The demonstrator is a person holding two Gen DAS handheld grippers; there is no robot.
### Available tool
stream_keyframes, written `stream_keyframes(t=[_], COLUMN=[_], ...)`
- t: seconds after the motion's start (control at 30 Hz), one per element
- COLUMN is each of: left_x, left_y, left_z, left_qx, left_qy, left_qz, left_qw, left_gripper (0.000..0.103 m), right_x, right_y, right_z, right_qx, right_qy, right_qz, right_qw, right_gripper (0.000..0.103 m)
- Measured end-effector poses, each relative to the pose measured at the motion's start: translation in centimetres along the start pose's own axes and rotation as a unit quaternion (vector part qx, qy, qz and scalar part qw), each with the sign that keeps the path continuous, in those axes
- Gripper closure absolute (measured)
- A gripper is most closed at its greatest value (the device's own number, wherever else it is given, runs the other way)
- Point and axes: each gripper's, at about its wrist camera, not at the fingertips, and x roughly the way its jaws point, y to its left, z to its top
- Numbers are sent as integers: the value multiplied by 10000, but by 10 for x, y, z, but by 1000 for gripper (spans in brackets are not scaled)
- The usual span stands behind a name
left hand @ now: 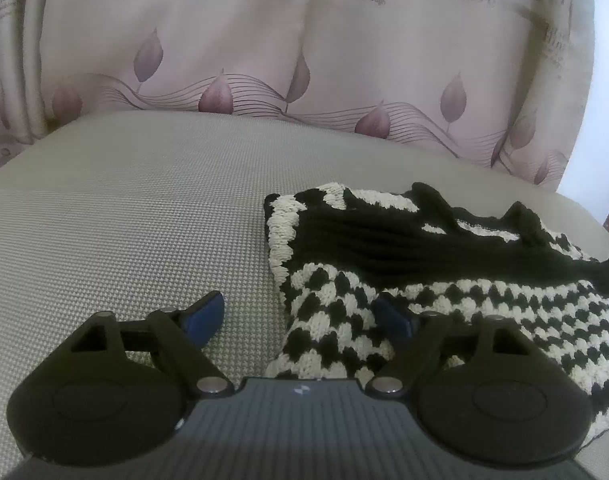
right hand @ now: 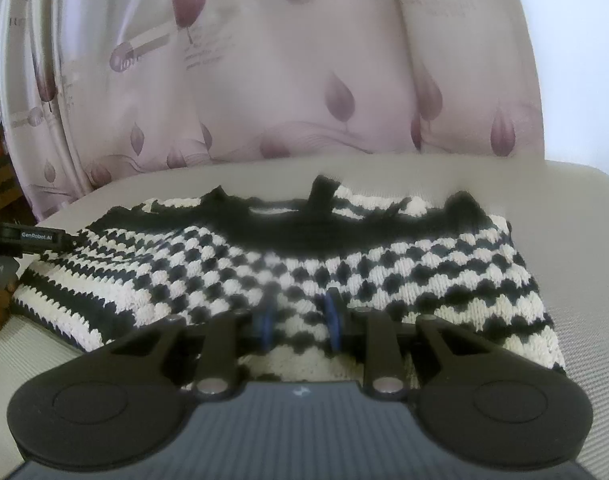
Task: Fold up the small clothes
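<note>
Nearest the left wrist camera, the left gripper stands wide open, one blue finger over bare woven surface, the other at the knit's edge, with nothing pinched between them. Just beyond lies the black-and-cream checked knit garment, bunched on the grey woven cushion, its black ribbed band folded across the top. Only this view shows the bare cushion stretching away to the garment's left. Over on the right wrist camera, the right gripper sits with its fingers narrow, a fold of the checked knit between the blue pads; whether they press it I cannot tell. This view alone shows the garment's full width and its striped end. Farthest back, a pink leaf-print curtain hangs behind.
</note>
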Motion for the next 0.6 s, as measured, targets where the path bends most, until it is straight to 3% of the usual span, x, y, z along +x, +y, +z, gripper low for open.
stream_keyframes(t=[0.6], left_x=[3], left_y=[-3], left_z=[1], left_qx=[26], left_qy=[46], left_qz=[257], left_qw=[9997], left_gripper=[10], right_x=[-1], right_y=[-1], right_z=[0], right_qx=[22], right_qy=[-49], right_qz=[27], right_qw=[10000], right_gripper=[76])
